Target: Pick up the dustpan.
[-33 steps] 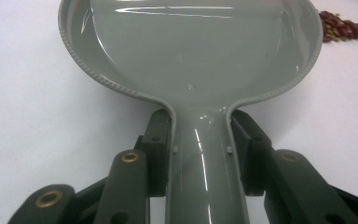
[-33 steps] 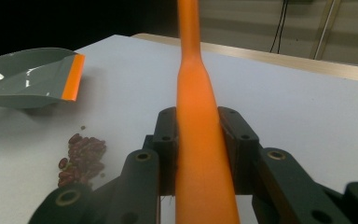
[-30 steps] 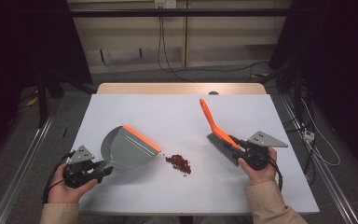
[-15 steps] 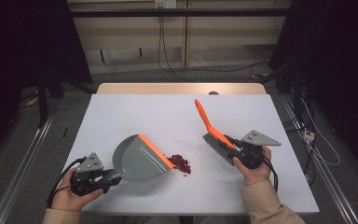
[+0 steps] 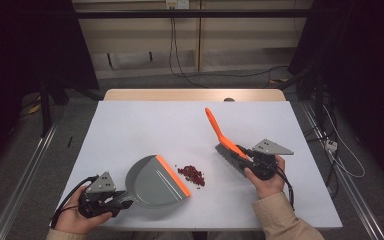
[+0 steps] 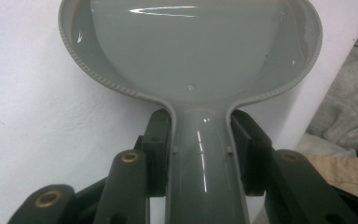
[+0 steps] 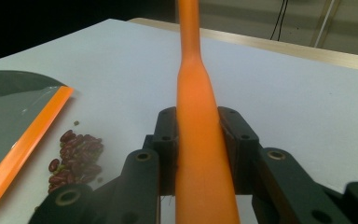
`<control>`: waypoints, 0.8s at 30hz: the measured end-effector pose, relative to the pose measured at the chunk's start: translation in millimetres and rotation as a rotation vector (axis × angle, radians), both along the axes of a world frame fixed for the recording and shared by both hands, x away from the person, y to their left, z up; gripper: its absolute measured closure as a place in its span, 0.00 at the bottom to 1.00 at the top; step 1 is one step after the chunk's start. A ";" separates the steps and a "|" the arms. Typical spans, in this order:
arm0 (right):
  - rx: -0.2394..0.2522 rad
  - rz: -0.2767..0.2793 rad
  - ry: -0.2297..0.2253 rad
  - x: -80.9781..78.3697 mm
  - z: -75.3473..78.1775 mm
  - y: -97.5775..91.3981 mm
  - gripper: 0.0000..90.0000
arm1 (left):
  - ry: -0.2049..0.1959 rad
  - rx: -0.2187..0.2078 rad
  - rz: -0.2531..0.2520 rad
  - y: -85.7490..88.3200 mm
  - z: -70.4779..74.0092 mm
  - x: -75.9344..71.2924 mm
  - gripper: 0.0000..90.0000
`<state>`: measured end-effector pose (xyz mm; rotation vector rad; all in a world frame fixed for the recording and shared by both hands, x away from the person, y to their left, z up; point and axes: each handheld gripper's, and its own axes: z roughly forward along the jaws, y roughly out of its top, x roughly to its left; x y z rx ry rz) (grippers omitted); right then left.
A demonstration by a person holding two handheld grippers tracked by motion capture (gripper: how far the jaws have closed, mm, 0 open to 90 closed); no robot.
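A: So where were the beans point(image 5: 192, 175) at that moment?

B: They lay in a small dark-red heap on the white table point(image 5: 130, 125), toward its near edge and about midway between its left and right edges. In my right gripper view the same heap point(image 7: 74, 156) sat just beside the orange lip of the dustpan point(image 7: 14, 121), with a bean or two right against that lip.

A: And the dustpan itself?

B: The grey dustpan point(image 5: 155, 181) rested on the table left of the heap, its orange edge turned toward the beans. My left gripper point(image 5: 111, 197) held it by the handle near the table's near left corner. In the left gripper view both pads pressed the sides of the grey handle point(image 6: 200, 158), so the jaws were clamped on it at a middling width, and the pan's bowl was bare.

A: What about your other hand?

B: My right gripper point(image 5: 252, 161) gripped the brush point(image 5: 225, 142), on the right of the heap and well apart from it. The jaws were closed tight on the orange handle point(image 7: 200, 140), which rose between them and pointed toward the far edge. The grey bristles faced the beans without touching them.

A: Did the brush rest on the table?

B: I couldn't tell.
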<state>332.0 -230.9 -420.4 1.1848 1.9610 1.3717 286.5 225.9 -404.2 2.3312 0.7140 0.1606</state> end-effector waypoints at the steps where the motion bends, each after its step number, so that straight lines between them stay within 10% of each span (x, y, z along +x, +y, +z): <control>1: -0.008 -0.003 -0.003 0.7 -0.2 1.1 0.78 | 0.003 0.008 -0.008 0.5 -0.2 -0.1 0.70; 24: -0.072 0.044 0.021 8.7 -14.4 36.8 0.78 | 0.029 0.009 -0.042 -6.7 -7.7 1.7 0.70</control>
